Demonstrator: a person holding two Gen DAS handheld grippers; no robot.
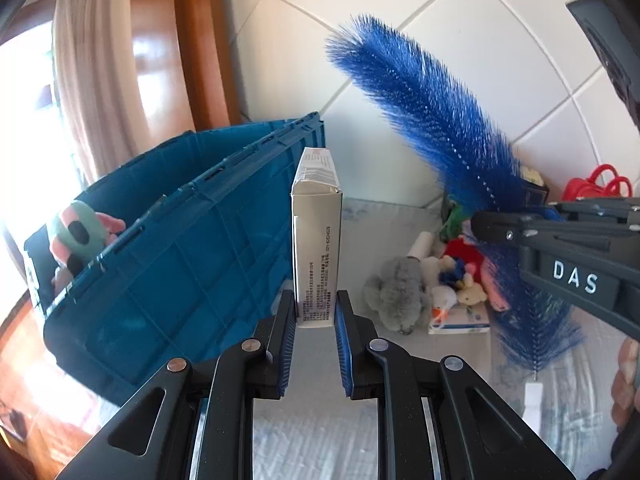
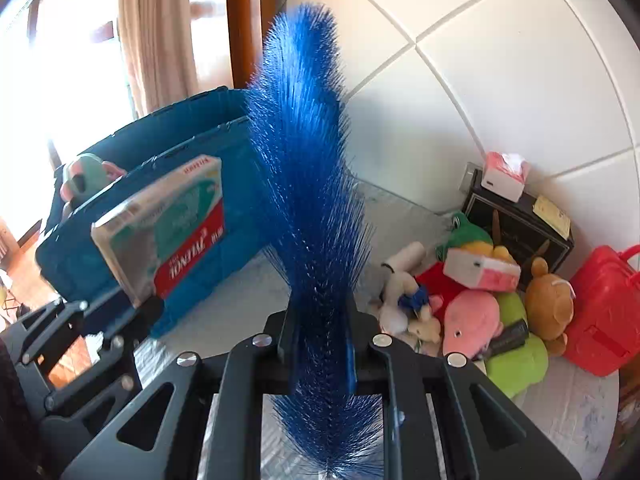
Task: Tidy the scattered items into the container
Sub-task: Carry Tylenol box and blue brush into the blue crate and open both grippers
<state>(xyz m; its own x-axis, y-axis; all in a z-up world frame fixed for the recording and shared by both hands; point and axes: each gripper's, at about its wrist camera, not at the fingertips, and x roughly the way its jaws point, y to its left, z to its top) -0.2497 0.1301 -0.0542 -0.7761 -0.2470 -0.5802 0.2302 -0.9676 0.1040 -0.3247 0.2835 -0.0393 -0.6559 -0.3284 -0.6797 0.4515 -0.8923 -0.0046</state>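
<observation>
My left gripper (image 1: pixel 316 312) is shut on a white medicine box (image 1: pixel 318 232), held upright just right of the blue crate (image 1: pixel 192 248); the box also shows in the right wrist view (image 2: pixel 168 232). My right gripper (image 2: pixel 318 332) is shut on a long blue bristle brush (image 2: pixel 308 184), which points up; the brush also shows in the left wrist view (image 1: pixel 432 120). A green and pink plush (image 1: pixel 80 236) lies inside the crate (image 2: pixel 224 128). Both grippers are above the table, to the right of the crate.
A pile of plush toys (image 2: pixel 472 304) lies on the grey table by the tiled wall, with a red plastic case (image 2: pixel 604 308), a dark box (image 2: pixel 516 220) and small pink-white cartons. A grey plush (image 1: pixel 396 296) lies nearer the crate.
</observation>
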